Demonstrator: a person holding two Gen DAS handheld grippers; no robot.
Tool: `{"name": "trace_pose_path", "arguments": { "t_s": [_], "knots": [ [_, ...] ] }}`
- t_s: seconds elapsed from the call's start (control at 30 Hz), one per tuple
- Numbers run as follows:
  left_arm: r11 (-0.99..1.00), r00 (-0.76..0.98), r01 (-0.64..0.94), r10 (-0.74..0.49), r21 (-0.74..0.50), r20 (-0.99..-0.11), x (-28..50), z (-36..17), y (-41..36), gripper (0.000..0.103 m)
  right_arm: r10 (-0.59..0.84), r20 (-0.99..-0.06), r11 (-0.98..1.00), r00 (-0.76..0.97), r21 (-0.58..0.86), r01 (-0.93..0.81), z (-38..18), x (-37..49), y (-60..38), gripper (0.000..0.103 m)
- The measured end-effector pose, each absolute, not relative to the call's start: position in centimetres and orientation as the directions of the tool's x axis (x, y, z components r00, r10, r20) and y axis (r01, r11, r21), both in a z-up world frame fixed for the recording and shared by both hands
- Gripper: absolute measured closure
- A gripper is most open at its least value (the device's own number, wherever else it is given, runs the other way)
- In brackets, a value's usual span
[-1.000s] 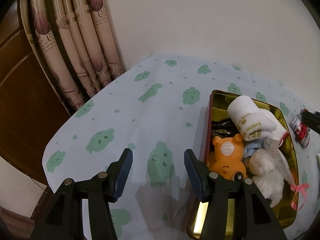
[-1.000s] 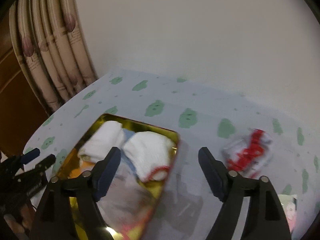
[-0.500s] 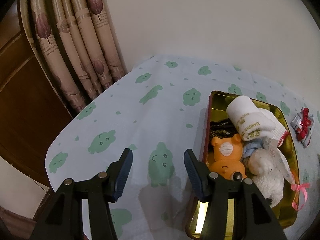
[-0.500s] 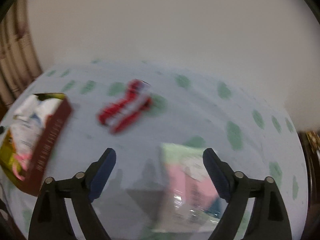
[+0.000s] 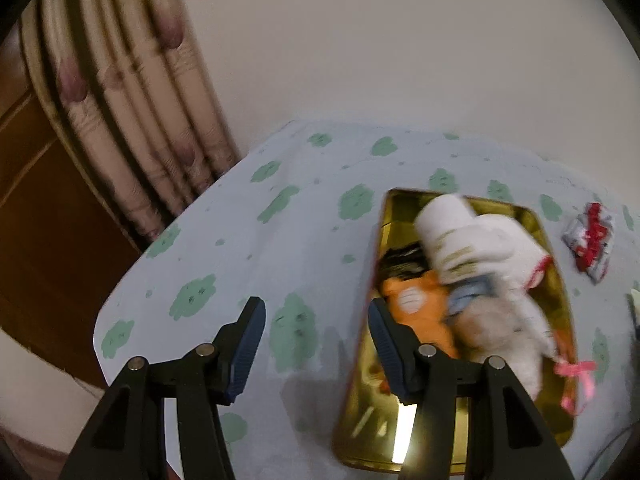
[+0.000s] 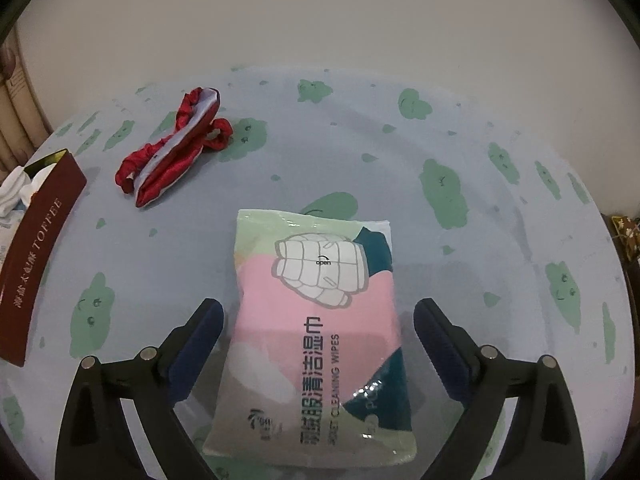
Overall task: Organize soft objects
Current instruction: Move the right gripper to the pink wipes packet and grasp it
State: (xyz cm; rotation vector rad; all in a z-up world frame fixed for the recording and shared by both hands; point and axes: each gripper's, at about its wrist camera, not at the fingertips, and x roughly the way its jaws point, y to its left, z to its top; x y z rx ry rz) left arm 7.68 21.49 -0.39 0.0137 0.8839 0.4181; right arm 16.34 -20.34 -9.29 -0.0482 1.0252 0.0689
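Observation:
A pack of cleaning wipes point(image 6: 316, 320), pink, green and teal, lies flat on the tablecloth. My right gripper point(image 6: 318, 320) hangs over it, its jaws opening, the pack between them with gaps on both sides. A red and white fabric piece point(image 6: 172, 152) lies beyond it to the left, seen also in the left wrist view as the fabric piece point(image 5: 590, 238). The gold tin point(image 5: 468, 416) holds white rolled socks point(image 5: 460, 236), an orange plush point(image 5: 420, 312) and a white plush. My left gripper point(image 5: 316, 330) stands open over the cloth, just left of the tin.
The tin's brown side point(image 6: 36, 256) reads TOFFEE at the left of the right wrist view. The round table's edge point(image 5: 120, 296) curves near a curtain point(image 5: 132, 100) and a wooden door. A white wall stands behind the table.
My right gripper swung from over the tin past the fabric piece, dropped over the wipes pack and spread wider. The left gripper shifted slightly; its view is now blurred.

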Motion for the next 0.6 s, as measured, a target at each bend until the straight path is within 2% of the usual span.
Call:
{"name": "trace_pose_path", "arguments": {
  "t_s": [0.2,0.33,0.47,0.6],
  "knots": [
    [0.945,0.641,-0.225,0.327,0.237,-0.694,9.5,2.8,15.0,0.048,0.061,-0.847,0.996,0.527,0.016,-0.089,-10.1,16.3,-20.3,0.009],
    [0.975,0.653,-0.100,0.213,0.197,-0.727,12.0,3.4,10.3,0.047,0.078,-0.833,0.995,0.547,0.027,-0.101,-9.8,15.8,-20.4,0.031],
    [0.983,0.645,0.012,0.134,0.186,-0.752,14.6,2.8,5.4,0.047,0.089,-0.830,0.994,0.550,0.039,-0.103,-9.6,15.5,-21.0,0.039],
    [0.983,0.596,0.106,0.057,0.149,-0.801,17.4,1.3,1.6,0.047,0.038,-0.831,0.999,0.555,0.014,-0.047,-9.5,15.7,-23.0,0.039]
  ]
}}
